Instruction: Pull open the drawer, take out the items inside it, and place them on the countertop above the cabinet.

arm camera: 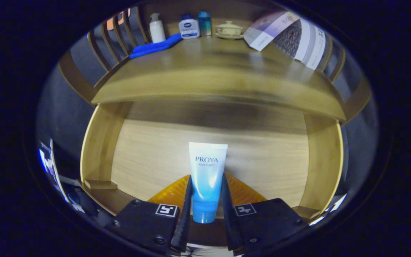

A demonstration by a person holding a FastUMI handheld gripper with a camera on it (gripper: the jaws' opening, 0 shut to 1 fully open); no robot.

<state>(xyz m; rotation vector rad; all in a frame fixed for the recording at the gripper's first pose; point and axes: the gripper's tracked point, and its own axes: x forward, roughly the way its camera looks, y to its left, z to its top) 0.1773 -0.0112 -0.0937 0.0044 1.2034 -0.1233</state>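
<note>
Gripper [205, 200] clamped on blue-white tube [206, 180] over open drawer [102, 150].

Both fingers press tube's sides, jaws narrowed to tube width; tube upright-ish, cap end toward camera, flat crimped end at 12 o'clock ahead. Orange mat [243, 192] lies under fingers on drawer floor. Countertop [209, 71] sits beyond at 12, w/ items along its back: blue cloth [155, 47] at 11, white pump bottle [156, 28] just behind it, white-blue bottle [189, 26] & teal bottle [204, 23] side by side, lidded cup on saucer [229, 29] at 12, leaflet [291, 35] at 1.
</note>
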